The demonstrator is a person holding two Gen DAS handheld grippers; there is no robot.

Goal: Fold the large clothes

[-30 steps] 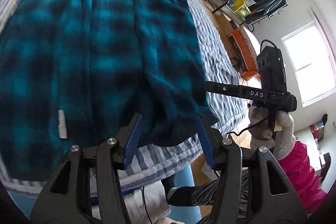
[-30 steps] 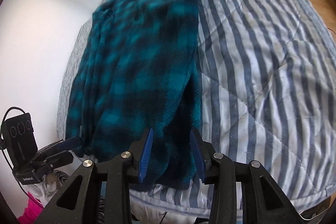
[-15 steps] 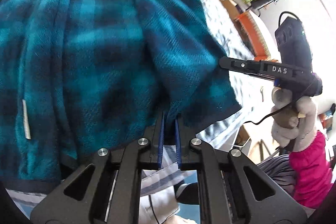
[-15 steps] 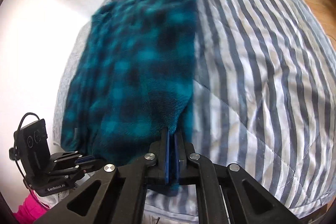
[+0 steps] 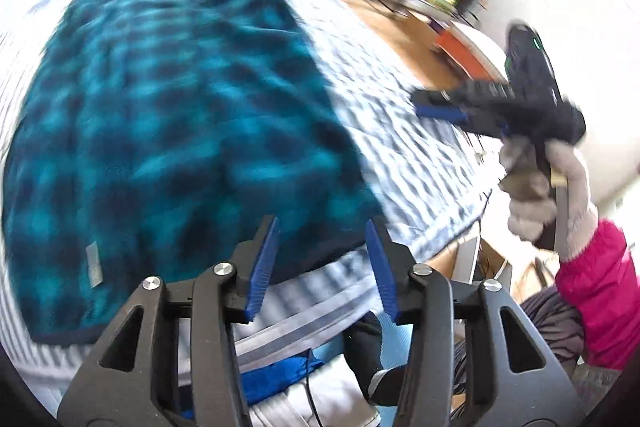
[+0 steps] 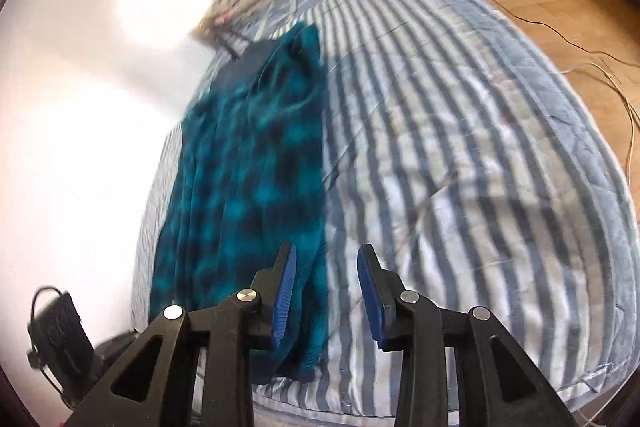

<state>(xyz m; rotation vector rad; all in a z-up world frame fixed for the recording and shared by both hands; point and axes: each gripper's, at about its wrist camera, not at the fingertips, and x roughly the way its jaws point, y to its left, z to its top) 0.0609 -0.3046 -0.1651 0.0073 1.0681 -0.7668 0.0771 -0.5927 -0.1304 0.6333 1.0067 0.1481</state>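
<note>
A teal and black plaid fleece garment (image 5: 172, 131) lies spread lengthwise on a bed covered by a blue-and-white striped quilt (image 6: 460, 167), nearer the wall side of the bed, with its dark hem at the near edge. A small grey label (image 5: 93, 264) shows near that hem. The left tool (image 5: 322, 263) hangs above the hem with its blue-padded fingers (image 5: 262, 267) spread apart, holding nothing. The right tool (image 6: 326, 291) is likewise spread wide and empty, poised over the garment's right edge where fleece meets quilt. In the left wrist view, the right tool appears off to the right, gripped by a gloved hand (image 5: 548, 195) with a pink sleeve (image 5: 600, 291). Both views are motion-blurred.
</note>
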